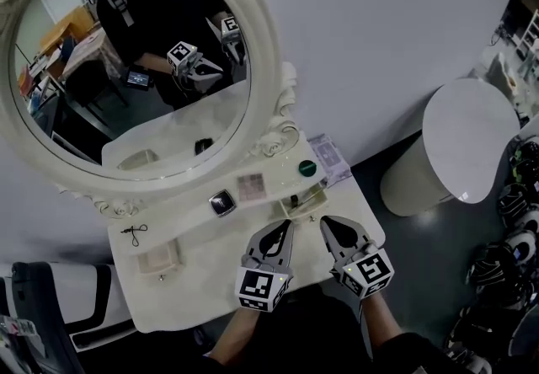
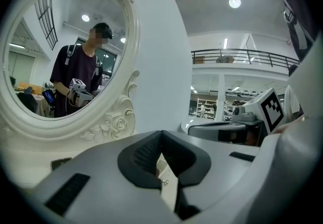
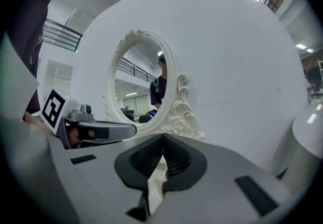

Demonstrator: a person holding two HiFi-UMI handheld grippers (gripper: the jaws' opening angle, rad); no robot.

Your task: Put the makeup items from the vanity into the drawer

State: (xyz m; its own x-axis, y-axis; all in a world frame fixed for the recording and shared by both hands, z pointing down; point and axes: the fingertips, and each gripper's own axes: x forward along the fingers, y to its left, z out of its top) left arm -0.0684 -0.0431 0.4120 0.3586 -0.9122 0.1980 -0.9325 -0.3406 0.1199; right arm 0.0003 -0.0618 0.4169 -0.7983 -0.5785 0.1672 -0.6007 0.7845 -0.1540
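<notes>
Left gripper and right gripper clenched empty, parked over vanity front; compact untouched, probably staging a pick.

No word, number or brand can be read anywhere. The marker cube of the left hand-held gripper and that of the right hand-held gripper carry only black-and-white square codes, without letters. A flat printed pack at the table's 2 o'clock corner bears print too small to make out.
</notes>
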